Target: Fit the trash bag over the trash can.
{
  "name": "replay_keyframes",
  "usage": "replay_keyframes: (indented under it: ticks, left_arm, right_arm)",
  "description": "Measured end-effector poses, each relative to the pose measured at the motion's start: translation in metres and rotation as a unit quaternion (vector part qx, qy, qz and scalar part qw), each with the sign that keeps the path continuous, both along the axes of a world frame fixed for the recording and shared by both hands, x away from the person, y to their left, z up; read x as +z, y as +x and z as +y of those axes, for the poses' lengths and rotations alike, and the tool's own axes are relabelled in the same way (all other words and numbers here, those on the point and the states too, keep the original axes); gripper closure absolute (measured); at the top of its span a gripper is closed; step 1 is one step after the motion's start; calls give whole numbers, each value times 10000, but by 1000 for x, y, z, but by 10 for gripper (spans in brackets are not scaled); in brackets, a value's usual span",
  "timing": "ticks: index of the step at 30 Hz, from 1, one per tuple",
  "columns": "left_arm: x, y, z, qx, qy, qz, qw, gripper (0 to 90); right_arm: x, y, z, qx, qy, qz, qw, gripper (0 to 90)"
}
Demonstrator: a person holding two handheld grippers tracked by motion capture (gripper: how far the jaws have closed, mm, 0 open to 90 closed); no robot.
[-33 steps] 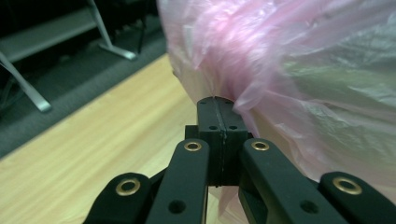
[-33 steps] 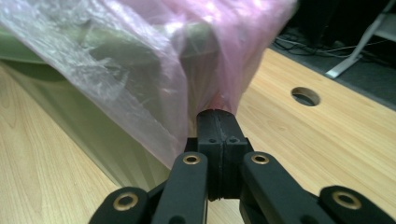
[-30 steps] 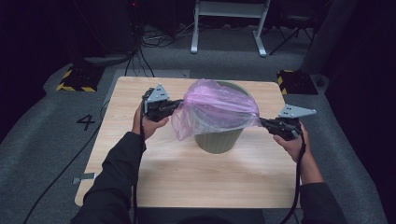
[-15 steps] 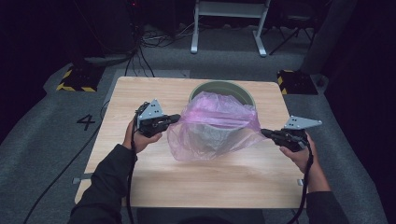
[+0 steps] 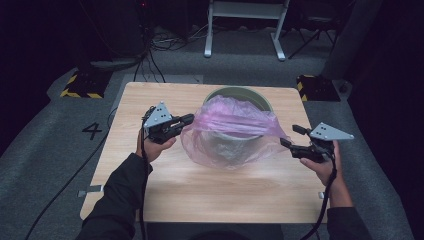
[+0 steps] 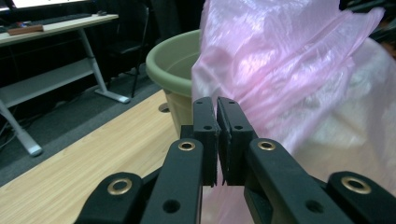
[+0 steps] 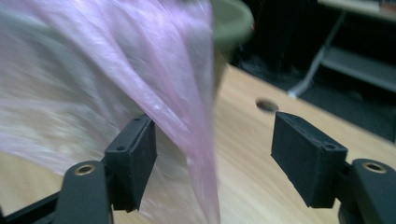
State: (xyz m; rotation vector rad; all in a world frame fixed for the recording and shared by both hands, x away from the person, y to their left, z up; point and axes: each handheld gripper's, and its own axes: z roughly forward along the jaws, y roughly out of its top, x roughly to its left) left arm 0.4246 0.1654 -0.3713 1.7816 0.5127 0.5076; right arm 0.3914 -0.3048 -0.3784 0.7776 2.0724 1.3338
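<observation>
A thin pink plastic bag [image 5: 235, 125] hangs loosely over the front of an olive-green bin [image 5: 240, 91] in the middle of the wooden table [image 5: 225, 200]. My left gripper [image 5: 189, 119] is at the bag's left edge, jaws closed on the film. In the left gripper view, its jaws [image 6: 217, 105] are pressed together with the bag [image 6: 289, 70] and the bin [image 6: 173, 56] beyond. My right gripper [image 5: 292, 136] stands open at the bag's right tip. The right gripper view shows its gripper [image 7: 212, 123] wide open, a blurred fold of bag [image 7: 116, 60] hanging between the jaws, the bin [image 7: 231, 23] behind.
The table has a small round hole [image 7: 267, 105] near the bin. Behind the table stands a metal desk frame [image 5: 245, 20]. Yellow-and-black blocks [image 5: 80, 82] [image 5: 317, 85] lie on the grey floor at both far corners. Cables run along the floor at left.
The bag has been pulled off the bin's top toward the person and now sags in front. Both hands have drawn back. The right gripper has opened and released the bag's right edge.
</observation>
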Motion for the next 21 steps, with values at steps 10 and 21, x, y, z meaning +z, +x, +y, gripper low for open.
replay_keyframes:
  ticks: [10, 21]
  left_arm:
    - [3, 1, -7, -29, 115, -23, 9999, 770]
    - [11, -27, 4, -455, 371, 13, 9983, 185]
  right_arm:
    - [35, -24, 38, 221, -500, -770, 9955, 252]
    - [41, -3, 52, 248, -911, -726, 9929, 880]
